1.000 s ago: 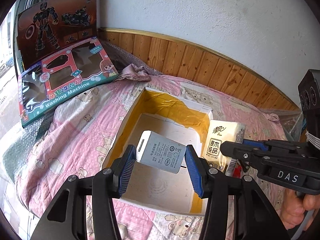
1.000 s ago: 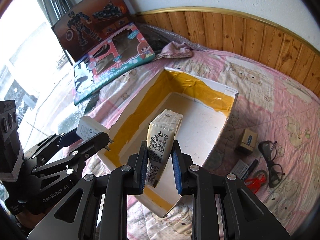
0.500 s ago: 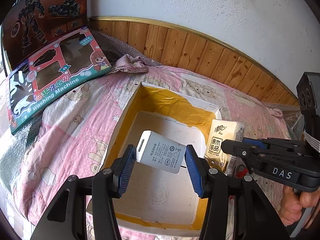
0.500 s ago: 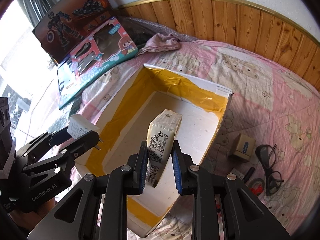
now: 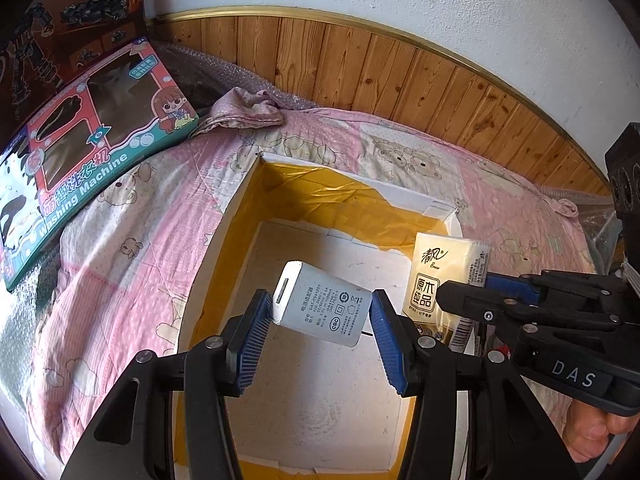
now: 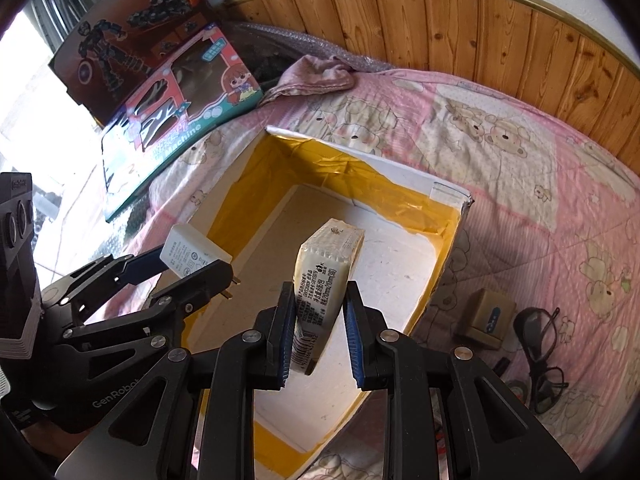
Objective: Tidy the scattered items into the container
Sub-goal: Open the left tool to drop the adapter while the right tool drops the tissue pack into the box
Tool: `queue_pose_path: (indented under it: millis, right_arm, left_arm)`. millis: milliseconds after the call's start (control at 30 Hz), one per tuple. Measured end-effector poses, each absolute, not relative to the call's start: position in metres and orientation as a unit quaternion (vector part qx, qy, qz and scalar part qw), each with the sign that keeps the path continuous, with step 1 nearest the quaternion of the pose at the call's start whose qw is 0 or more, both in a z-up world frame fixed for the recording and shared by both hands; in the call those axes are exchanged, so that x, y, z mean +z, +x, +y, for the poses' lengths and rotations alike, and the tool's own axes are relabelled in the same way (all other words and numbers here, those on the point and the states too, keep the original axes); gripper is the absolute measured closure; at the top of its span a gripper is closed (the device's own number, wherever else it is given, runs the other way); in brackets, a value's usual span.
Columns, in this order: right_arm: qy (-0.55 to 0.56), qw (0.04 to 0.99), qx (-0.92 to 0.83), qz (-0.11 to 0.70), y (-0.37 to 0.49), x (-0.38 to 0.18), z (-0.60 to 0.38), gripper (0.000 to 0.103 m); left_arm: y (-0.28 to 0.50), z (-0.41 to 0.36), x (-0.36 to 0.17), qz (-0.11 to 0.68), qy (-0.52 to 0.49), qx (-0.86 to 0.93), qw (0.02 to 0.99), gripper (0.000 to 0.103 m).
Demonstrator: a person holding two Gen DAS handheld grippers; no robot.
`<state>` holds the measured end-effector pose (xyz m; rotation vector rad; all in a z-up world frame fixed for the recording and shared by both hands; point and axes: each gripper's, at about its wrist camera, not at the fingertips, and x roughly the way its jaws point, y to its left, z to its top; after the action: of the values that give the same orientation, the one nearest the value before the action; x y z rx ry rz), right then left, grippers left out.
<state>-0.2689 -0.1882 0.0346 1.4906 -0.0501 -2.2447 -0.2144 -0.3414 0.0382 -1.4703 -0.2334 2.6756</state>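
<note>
Both grippers have moved in over the open white cardboard box with yellow-taped walls (image 5: pixel 224 240) on the bed, the left gripper (image 5: pixel 320 332) clamped on a white charger block (image 5: pixel 320 308), the right gripper (image 6: pixel 318 338) on a cream tissue pack (image 6: pixel 326 268), apparently ready for release.

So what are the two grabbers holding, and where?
Left hand-held gripper pinches the white charger by its ends; right hand-held gripper squeezes the tissue pack near its bottom.

left gripper (image 5: pixel 320 320) | right gripper (image 6: pixel 318 334) | both moved farther over box (image 5: pixel 236 216)
</note>
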Motion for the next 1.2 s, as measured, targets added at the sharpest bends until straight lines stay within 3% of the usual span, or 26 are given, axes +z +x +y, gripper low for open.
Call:
queue_pose_path:
  millis: [833,967,1200]
  right_arm:
    - [0.571,0.209,-0.794,0.010,-0.313,-0.018,-0.193,0.078]
    - [0.569,0.212,-0.794,0.013,-0.317,-0.021,-0.195,0.072]
    - [0.554,0.217,-0.803,-0.018,-0.308,-0.009,-0.184,0.071]
  left_arm:
    - [-0.295,-0.329,-0.018,-0.063,-0.536,0.842,0.024,0.051]
    - [-0.306,-0.334,-0.025,-0.067,-0.530,0.845,0.019,0.050]
    - [-0.306,-0.345,-0.018,-0.089,-0.515,0.852,0.015,0.044]
